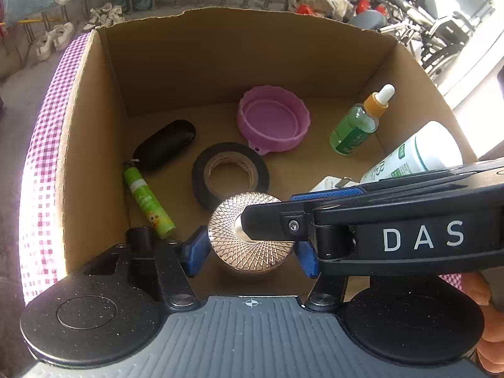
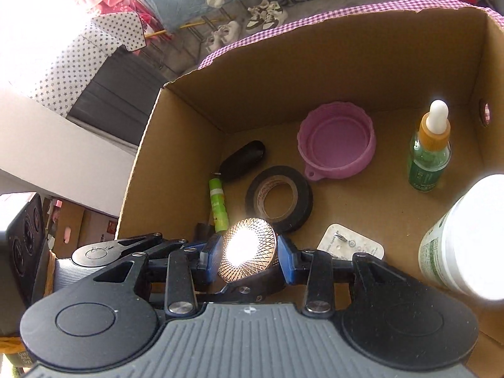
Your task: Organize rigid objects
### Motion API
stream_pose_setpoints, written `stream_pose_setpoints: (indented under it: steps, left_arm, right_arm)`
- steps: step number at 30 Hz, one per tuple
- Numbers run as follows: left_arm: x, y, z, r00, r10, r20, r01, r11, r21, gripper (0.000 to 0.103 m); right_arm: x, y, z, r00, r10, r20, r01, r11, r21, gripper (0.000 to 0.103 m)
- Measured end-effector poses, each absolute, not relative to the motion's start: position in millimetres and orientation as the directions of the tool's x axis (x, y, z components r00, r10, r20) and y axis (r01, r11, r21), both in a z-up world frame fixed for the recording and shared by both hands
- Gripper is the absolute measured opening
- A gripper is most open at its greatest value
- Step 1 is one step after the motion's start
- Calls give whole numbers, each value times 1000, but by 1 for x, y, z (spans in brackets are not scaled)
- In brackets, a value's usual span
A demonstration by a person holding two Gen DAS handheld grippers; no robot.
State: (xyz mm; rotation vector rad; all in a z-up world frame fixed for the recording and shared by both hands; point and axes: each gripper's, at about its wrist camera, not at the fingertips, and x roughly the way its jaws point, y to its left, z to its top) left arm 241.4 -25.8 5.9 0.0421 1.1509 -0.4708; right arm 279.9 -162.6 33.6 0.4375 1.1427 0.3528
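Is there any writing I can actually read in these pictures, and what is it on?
"DAS": white letters on the right gripper's black arm.
White bottle: green print, too blurred to read.
Green dropper bottle: label too small.
Green tube: print unreadable.
Tape roll: core print blurred.

Harsh daylight pours in, glare blowing out the round metal lid (image 2: 241,247) and white bottle (image 2: 469,239), fisheye bending the cardboard box (image 1: 220,63) edges.

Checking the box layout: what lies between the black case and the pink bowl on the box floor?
Bare cardboard floor separates the black case from the pink bowl; the black tape roll sits just nearer the cameras. Both wrist views show it.
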Motion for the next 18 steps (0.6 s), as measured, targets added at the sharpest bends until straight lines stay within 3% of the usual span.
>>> stream_pose_setpoints:
  steps: [5, 11, 15, 18]
  left_arm:
    - [237, -25, 16, 368, -362, -856, 378, 900, -218, 65]
    - [211, -22, 47, 487, -392, -781, 413, 891, -190, 80]
    - [182, -18, 71, 558, -415, -718, 440, 882, -167, 100]
    - [156, -13, 85, 618, -429, -659, 450, 880, -150, 102]
  right_arm:
    - [273, -170, 35, 409, 534, -740, -48, 822, 567, 43]
    - [244, -185, 64, 530, 545, -650, -63, 790, 610, 45]
    - [200, -200, 91, 626, 563, -539, -82, 735, 673, 55]
    - [164, -207, 106, 700, 520, -490, -83, 741, 667, 65]
